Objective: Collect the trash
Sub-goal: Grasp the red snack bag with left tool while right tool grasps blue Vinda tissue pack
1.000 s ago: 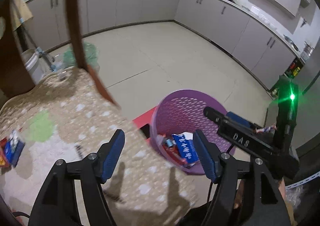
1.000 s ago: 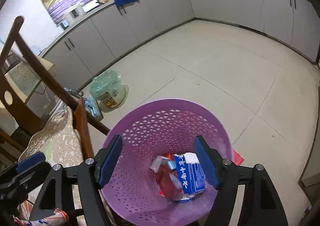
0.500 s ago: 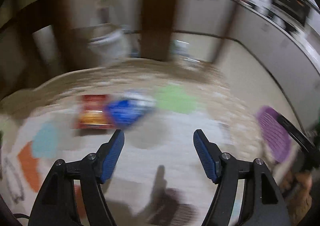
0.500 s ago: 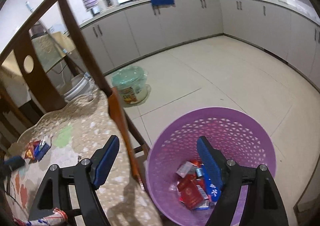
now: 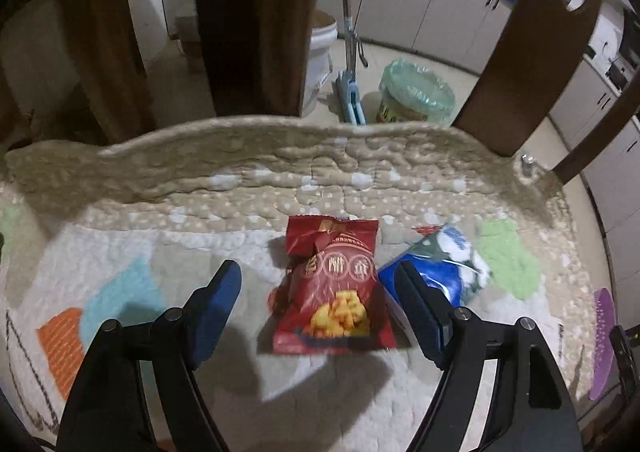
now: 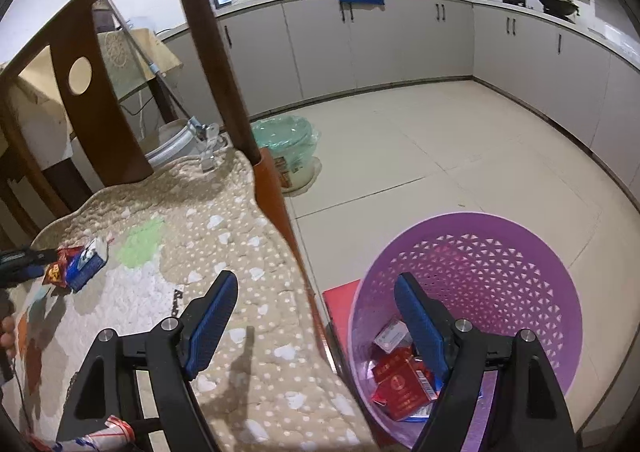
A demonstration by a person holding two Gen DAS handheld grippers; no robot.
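Left gripper: jaws opening, red snack bag on quilted cover between them, untouched; blue-white pack at 3 o'clock beside bag. Right gripper: jaws apart, empty. Purple basket at its 3 o'clock on floor, holding red cartons and small white box.

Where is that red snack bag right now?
In the left wrist view, the red snack bag lies on the quilted cushion, between the left gripper's opening jaws, with a blue packet at its right.
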